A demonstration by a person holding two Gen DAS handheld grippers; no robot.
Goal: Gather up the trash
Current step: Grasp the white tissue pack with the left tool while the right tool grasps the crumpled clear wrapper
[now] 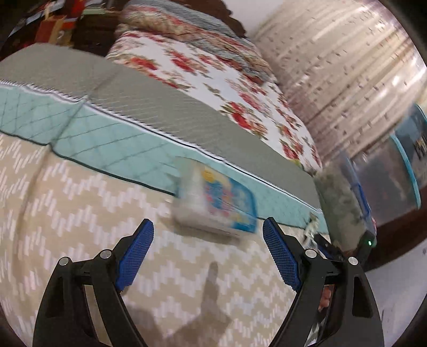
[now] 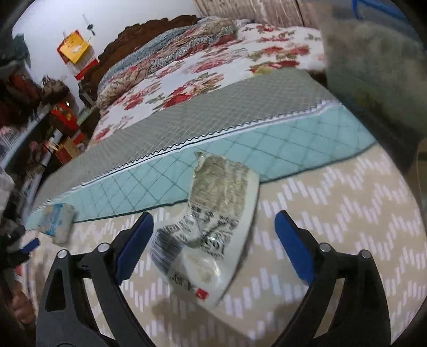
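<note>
Tongs both wide open and empty, left tongs [image 1: 208,232] near blue packet [image 1: 216,202] at mattress edge [image 1: 149,149], right tongs [image 2: 213,221] astride crumpled wrapper [image 2: 210,221].

You face a bed [image 2: 333,192] spread with a beige zigzag sheet, a teal quilted mattress [image 2: 267,144] on it, a floral quilt [image 2: 208,69] behind, dark carved headboard [image 2: 138,34] against a white wall [image 2: 48,24].

1. Crumpled plastic wrapper [image 2: 213,224]: black print and a barcode-like stripe block are visible; motion blur makes every character illegible.
2. Small blue-and-white packet [image 1: 216,202]: coloured graphics are visible; no lettering is legible.
3. Yellow box [image 2: 74,48] by the wall: its marking is too small to read.
</note>
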